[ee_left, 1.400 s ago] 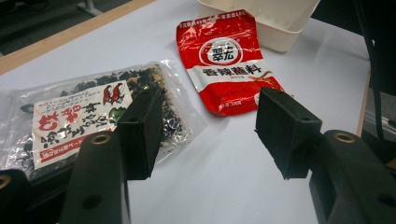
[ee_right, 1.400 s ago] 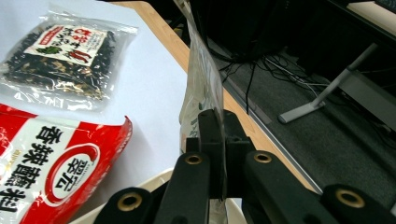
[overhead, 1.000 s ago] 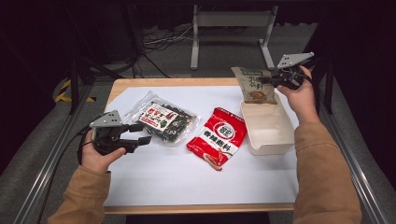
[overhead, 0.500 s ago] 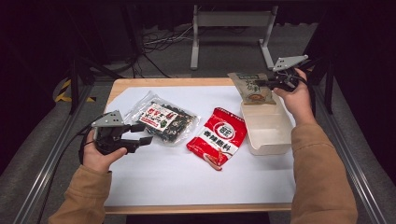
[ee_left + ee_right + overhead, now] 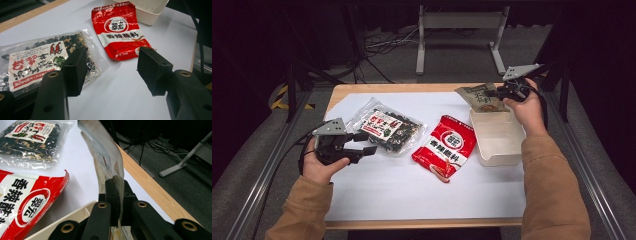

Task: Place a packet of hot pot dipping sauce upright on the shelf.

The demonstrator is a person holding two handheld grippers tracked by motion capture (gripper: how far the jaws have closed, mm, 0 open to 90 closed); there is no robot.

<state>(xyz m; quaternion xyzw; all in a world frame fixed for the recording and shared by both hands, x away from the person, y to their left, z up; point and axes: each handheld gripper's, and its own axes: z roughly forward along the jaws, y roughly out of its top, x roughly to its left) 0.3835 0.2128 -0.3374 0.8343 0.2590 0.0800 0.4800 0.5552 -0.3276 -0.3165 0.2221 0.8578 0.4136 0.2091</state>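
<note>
My right gripper [image 5: 500,92] is shut on the edge of a brown-green snack packet [image 5: 479,98], which it holds over the far end of a white tray [image 5: 498,145]. In the right gripper view the packet [image 5: 105,157] stands up between the closed jaws of this gripper [image 5: 119,187]. My left gripper [image 5: 368,143] stands open above the white sheet, close to a clear bag of dark dried food [image 5: 384,127]. Nothing is between its jaws [image 5: 111,65]. A red sauce packet [image 5: 447,145] lies flat between the bag and the tray.
A white sheet [image 5: 422,190] covers most of the wooden table [image 5: 377,89]. The tray [image 5: 70,220] holds nothing that I can see. Cables and a metal stand [image 5: 457,30] are on the floor beyond the far edge.
My right gripper has moved a little down and to the left with the packet, closer to the tray's far end. The left gripper has stayed in place.
</note>
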